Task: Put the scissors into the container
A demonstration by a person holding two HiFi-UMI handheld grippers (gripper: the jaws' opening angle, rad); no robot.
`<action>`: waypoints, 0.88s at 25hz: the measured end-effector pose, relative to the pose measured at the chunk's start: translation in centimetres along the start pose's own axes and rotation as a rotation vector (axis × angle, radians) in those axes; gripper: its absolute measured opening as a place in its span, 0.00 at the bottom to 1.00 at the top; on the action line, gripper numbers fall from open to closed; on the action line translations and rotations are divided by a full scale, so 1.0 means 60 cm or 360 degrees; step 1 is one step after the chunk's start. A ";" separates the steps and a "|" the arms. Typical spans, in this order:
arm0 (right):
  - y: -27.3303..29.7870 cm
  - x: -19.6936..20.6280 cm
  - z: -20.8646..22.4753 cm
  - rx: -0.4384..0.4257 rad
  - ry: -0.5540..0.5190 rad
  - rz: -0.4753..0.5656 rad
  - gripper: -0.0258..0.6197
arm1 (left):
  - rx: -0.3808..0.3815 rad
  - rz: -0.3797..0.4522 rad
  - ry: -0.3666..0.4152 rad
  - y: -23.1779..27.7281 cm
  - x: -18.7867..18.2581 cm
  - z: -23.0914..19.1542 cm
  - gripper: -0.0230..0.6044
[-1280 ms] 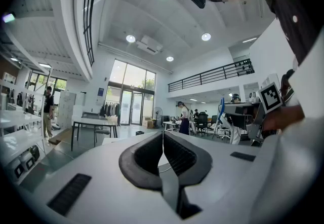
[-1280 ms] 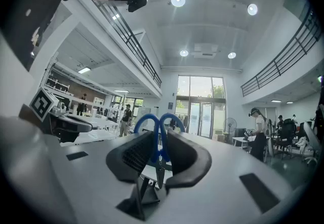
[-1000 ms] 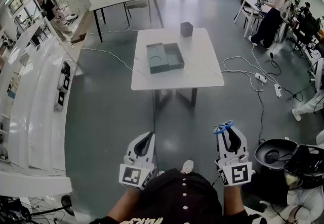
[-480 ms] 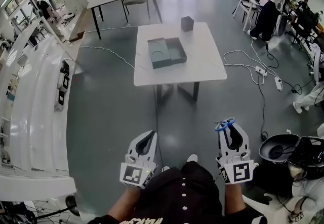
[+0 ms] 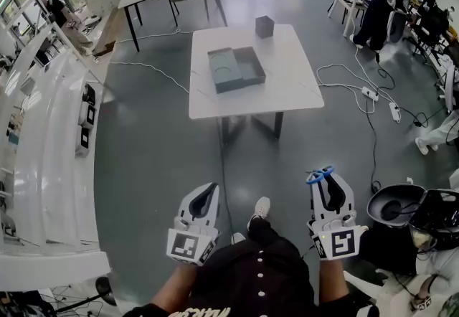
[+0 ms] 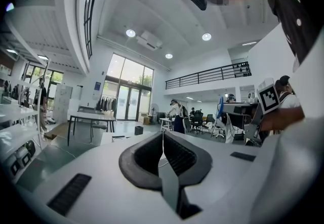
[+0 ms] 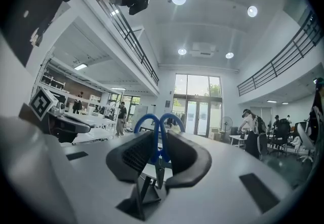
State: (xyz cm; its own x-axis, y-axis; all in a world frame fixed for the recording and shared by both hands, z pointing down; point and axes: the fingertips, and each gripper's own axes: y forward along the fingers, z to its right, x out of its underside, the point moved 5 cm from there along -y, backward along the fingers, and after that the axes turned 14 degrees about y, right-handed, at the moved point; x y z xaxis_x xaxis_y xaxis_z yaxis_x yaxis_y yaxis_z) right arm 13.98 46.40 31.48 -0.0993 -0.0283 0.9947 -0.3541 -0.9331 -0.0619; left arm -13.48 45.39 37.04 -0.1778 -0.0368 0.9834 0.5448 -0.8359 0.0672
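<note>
Right gripper: clamped on blue-handled scissors | left gripper: jaws together, nothing between | container: on white table, well apart from both.

I see blue-handled scissors clamped in right tool, handle loops poking past tips. Grey open container on desk, well ahead of tool.
</note>
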 end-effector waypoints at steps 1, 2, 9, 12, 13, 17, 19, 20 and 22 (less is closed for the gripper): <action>0.010 0.000 0.004 -0.0004 0.0005 0.0003 0.20 | -0.0010 0.0005 -0.0002 0.007 -0.001 -0.006 0.09; 0.021 0.000 0.008 -0.0008 0.0012 0.0007 0.20 | -0.0018 0.0006 -0.0004 0.015 -0.002 -0.011 0.09; 0.115 -0.006 0.050 -0.0082 0.0023 0.0017 0.20 | -0.0090 0.0000 0.0004 0.084 -0.011 -0.053 0.09; 0.157 -0.011 0.071 -0.0109 0.0014 0.0015 0.20 | -0.0114 0.0008 0.0009 0.121 -0.018 -0.071 0.09; 0.169 -0.014 0.077 -0.0116 0.0009 0.0016 0.20 | -0.0121 0.0012 0.0009 0.133 -0.022 -0.076 0.09; 0.207 -0.023 0.106 -0.0144 -0.0004 0.0029 0.20 | -0.0150 0.0024 0.0004 0.177 -0.030 -0.088 0.09; 0.221 -0.021 0.125 -0.0143 0.0002 0.0032 0.20 | -0.0160 0.0017 -0.0001 0.198 -0.029 -0.090 0.09; 0.228 -0.020 0.135 -0.0142 0.0008 0.0032 0.20 | -0.0166 0.0017 -0.0001 0.209 -0.029 -0.090 0.09; 0.241 -0.018 0.156 -0.0145 0.0016 0.0030 0.20 | -0.0178 0.0019 -0.0002 0.231 -0.032 -0.089 0.09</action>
State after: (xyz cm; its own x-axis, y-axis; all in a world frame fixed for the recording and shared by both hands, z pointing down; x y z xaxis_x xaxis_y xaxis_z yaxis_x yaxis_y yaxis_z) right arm 17.69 29.61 30.29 -0.1158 -0.0419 0.9924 -0.4351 -0.8960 -0.0886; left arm -9.97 30.96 35.20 -0.1707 -0.0466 0.9842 0.4522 -0.8912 0.0362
